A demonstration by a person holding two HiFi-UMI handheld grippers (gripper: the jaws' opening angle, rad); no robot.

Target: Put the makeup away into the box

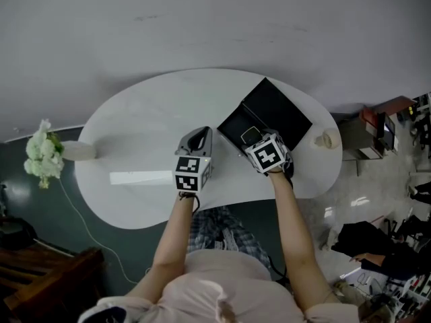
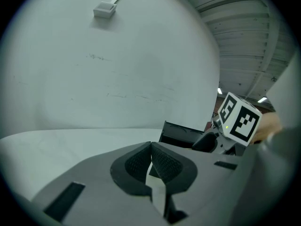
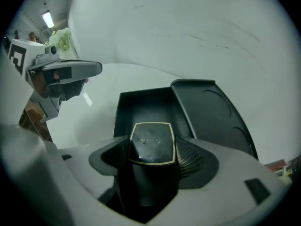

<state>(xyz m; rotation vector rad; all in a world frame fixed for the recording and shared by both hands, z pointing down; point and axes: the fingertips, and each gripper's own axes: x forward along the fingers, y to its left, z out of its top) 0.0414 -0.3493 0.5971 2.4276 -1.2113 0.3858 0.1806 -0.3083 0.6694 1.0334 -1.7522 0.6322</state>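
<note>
A black box (image 1: 234,128) stands open on the white table (image 1: 148,113), its lid (image 1: 279,110) lying beside it on the far right. My right gripper (image 1: 254,140) points steeply down over the box's near edge and is shut on a black square compact with a gold rim (image 3: 152,143). In the right gripper view the compact sits between the pads (image 3: 190,158), above the empty box tray (image 3: 141,108). My left gripper (image 1: 196,138) hovers just left of the box, jaws shut (image 2: 151,147) with nothing between them.
A white flat strip (image 1: 141,177) lies on the table left of my left gripper. White flowers (image 1: 42,157) in a vase (image 1: 77,151) stand at the table's left end. A small beige object (image 1: 328,140) sits at the right edge. Clutter (image 1: 380,130) fills the floor to the right.
</note>
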